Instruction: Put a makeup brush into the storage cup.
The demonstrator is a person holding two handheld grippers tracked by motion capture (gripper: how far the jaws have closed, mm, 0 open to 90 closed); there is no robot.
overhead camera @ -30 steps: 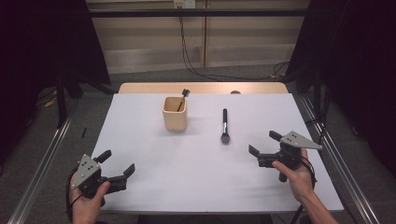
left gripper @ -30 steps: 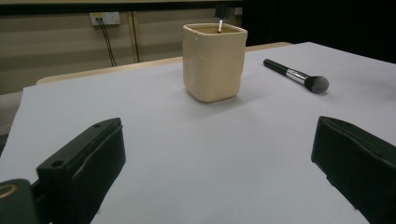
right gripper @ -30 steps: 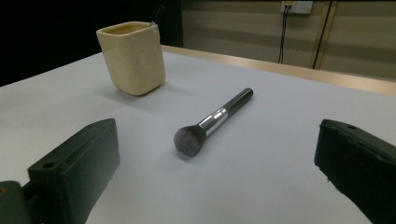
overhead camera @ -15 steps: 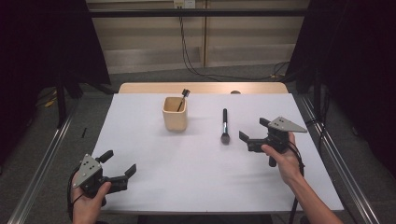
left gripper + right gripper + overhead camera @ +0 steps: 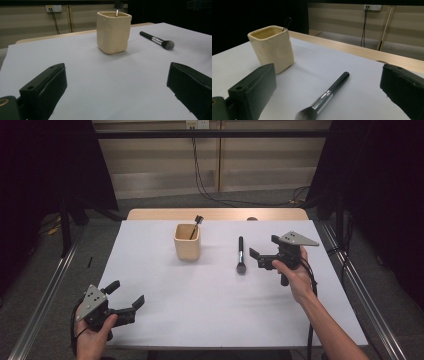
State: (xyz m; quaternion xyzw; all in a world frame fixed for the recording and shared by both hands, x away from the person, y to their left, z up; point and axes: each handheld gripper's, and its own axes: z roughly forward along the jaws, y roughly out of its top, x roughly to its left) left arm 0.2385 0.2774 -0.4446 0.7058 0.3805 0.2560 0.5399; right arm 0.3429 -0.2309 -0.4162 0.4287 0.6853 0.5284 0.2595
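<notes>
A cream square cup (image 5: 187, 242) (image 5: 113, 32) (image 5: 272, 47) stands upright on the white table with a thin dark-tipped brush (image 5: 195, 226) leaning in it. A black makeup brush (image 5: 240, 254) (image 5: 156, 40) (image 5: 324, 98) lies flat to the cup's right, bristles toward the person. My right gripper (image 5: 264, 251) hovers open just right of that brush, jaws facing it, nothing between them. Near the table's front left corner my left gripper (image 5: 125, 295) is open and empty, pointing toward the cup.
The white table top (image 5: 210, 305) ends in a wooden strip (image 5: 220, 214) at the far edge. Metal rails (image 5: 45, 290) run along both sides. Cables (image 5: 200, 175) hang by the back wall. Dark curtains flank the scene.
The right gripper has travelled forward and leftward from the right front area to just beside the black makeup brush. The left gripper has stayed in place.
</notes>
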